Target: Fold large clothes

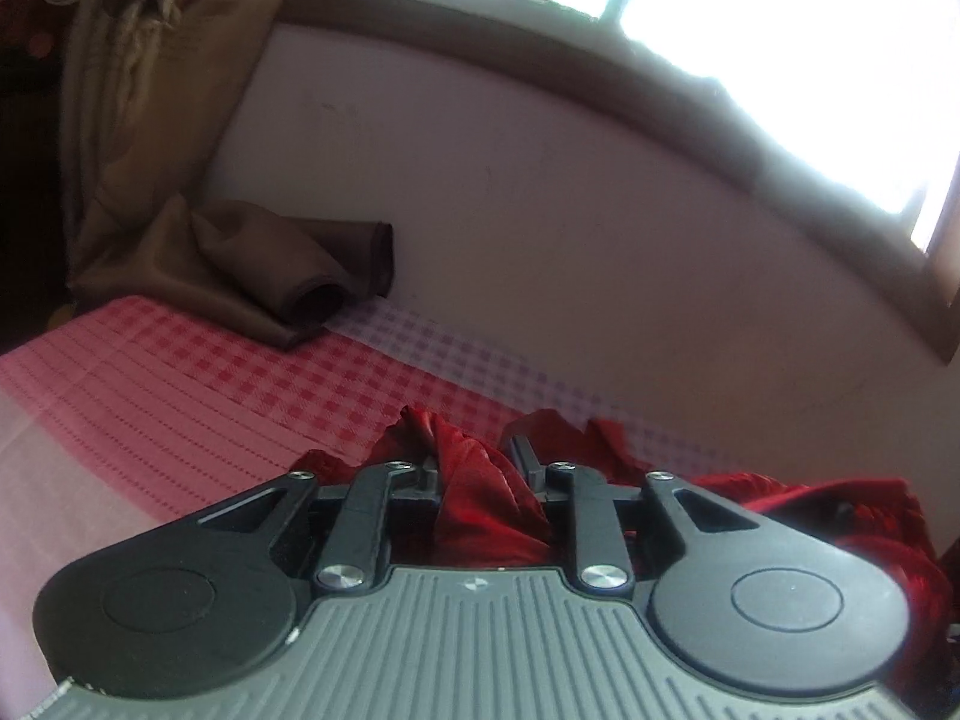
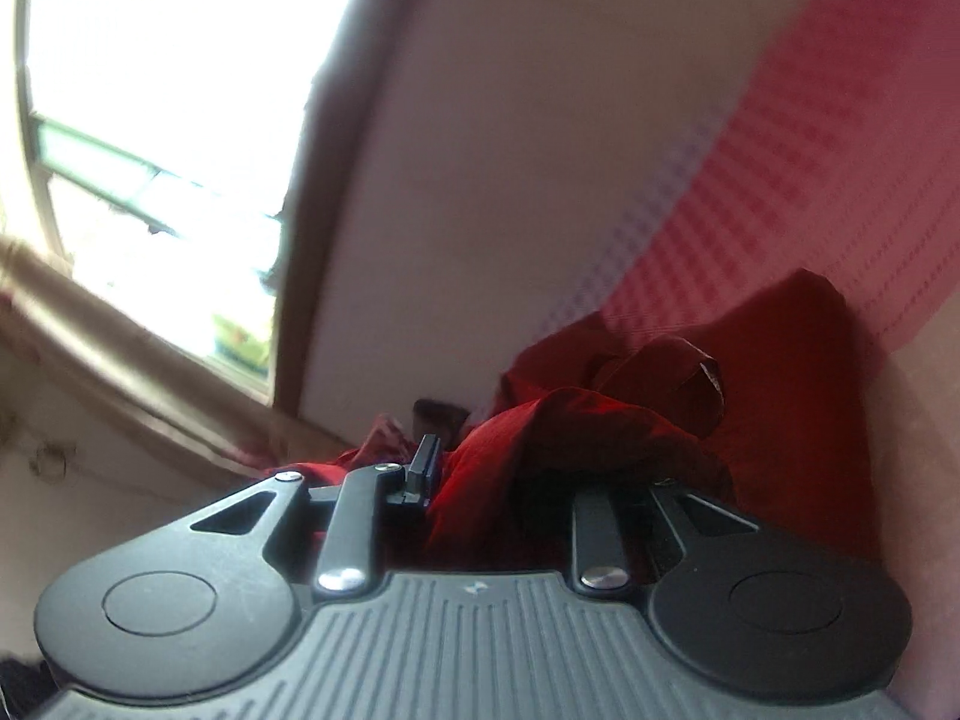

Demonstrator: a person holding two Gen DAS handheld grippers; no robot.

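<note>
the left tool (image 1: 480, 468) is pinching a bunched fold of the shiny dark red garment (image 1: 480, 492), cloth crowded between its black fingers. the right tool (image 2: 480, 468) has the same red garment (image 2: 600, 438) heaped over and between its fingers; one finger is buried under cloth, so i cannot tell whether it is clamped or spread. the garment sits crumpled at the tools, the rest trailing onto the pink and red checked bedsheet (image 1: 210, 372) close to the pale wall (image 1: 540, 210).

risks, as i judge them: the fabric looks slippery, so a shallow bite could let it slide out on a lift. each tool may hold several layers rather than one edge, which would give a lopsided fold. the brown folded cloth (image 1: 270, 270) near the tan curtain (image 1: 150, 90) lies well apart and is unlikely to snag.
</note>
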